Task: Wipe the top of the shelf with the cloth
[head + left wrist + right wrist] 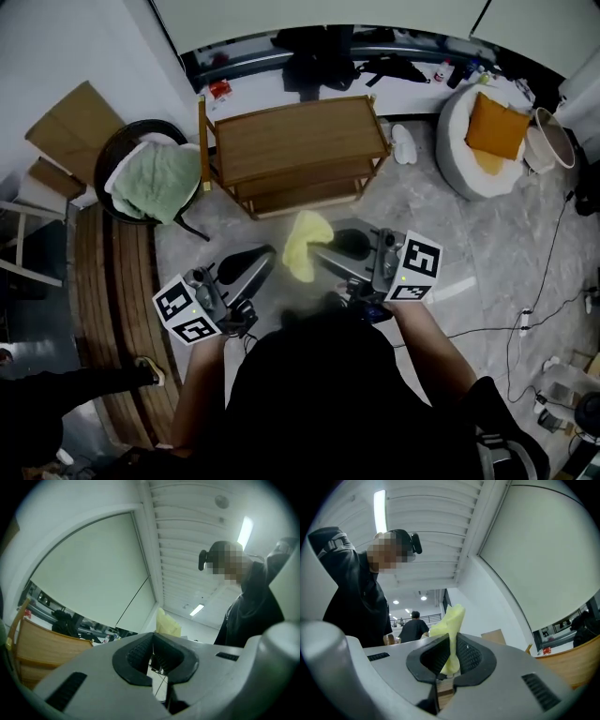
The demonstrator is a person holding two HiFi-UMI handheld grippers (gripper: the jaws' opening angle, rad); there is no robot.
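Looking straight down past both arms at a wooden shelf standing on the grey floor, with a bare top. Got the yellow cloth pinched in the right gripper, held up in the air just in front of the shelf, nowhere touching the top. Same thing from the right gripper view, with jaws clamped on a bunched fold and the loose end sticking up past the tips. Holding the left gripper just beside the cloth on its left, about level with the other one; can't tell from above about contact. Checked the left gripper view as well: jaws pressed together at the tips with nothing caught between, only a thin slit further down, and the cloth peeking up beyond them. Can also see the left cube and right cube facing up near the hands. Around the edges, spotted a green towel dumped in a round black chair left of the shelf, white slippers just right of it, and a grey beanbag with an orange cushion further right. Also noticed cardboard by the wall at far left and cables trailing over the floor on the right.
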